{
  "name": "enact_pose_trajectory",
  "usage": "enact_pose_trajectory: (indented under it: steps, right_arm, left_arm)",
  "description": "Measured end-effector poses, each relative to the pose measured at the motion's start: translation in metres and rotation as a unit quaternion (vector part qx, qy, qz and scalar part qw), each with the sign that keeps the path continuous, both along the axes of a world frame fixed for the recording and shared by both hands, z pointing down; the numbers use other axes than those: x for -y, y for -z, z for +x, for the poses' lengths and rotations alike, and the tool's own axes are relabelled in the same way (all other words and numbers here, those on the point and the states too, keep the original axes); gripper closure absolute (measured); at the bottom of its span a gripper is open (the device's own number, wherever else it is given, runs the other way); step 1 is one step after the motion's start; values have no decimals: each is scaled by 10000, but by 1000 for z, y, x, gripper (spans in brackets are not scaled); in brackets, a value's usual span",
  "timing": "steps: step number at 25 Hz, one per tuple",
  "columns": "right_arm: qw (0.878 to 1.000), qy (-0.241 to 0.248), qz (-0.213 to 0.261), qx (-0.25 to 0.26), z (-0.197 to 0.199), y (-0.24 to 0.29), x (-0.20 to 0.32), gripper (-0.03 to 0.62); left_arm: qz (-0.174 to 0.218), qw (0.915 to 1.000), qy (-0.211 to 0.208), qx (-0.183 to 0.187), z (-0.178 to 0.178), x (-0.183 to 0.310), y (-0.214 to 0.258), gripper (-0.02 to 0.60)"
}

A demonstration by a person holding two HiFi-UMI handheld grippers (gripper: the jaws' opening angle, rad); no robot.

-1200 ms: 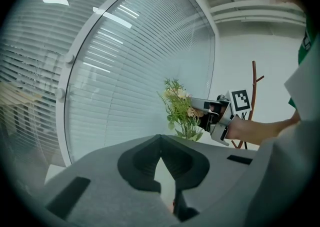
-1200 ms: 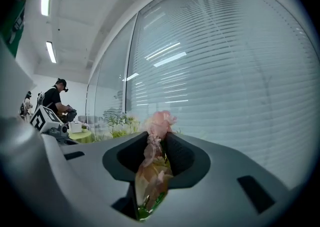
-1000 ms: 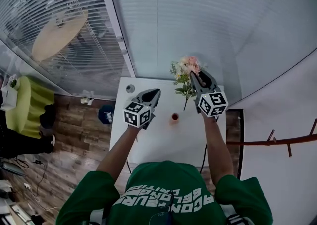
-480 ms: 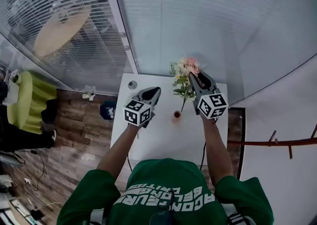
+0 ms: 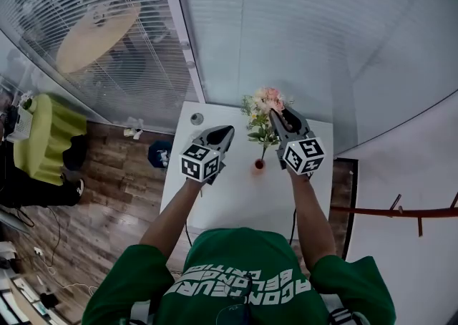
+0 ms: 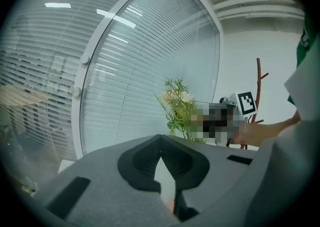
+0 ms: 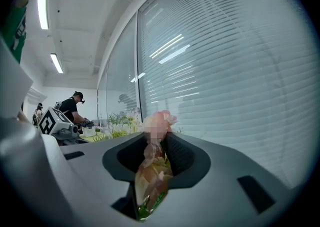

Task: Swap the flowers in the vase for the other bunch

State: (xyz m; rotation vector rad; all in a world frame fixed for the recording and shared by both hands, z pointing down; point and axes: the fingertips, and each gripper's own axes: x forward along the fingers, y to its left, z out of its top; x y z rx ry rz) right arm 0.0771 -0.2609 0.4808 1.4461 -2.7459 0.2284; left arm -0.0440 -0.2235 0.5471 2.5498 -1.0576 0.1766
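The left gripper is closed on nothing, held above the white bench just left of the small orange vase. Just right of the vase, the right gripper clamps a bunch of pink flowers. Their stem points down at the vase; whether it reaches inside is unclear. Beyond the vase stands a glass wall with blinds.
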Motion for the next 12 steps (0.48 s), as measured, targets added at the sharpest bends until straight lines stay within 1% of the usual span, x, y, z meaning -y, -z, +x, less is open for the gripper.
enact_pose_trajectory:
  steps: [12]
  right_arm:
    - [9991, 128, -384, -147, -3, -45, -9, 479]
  left_arm:
    - [-60, 10000, 48, 3, 1, -2, -6, 574]
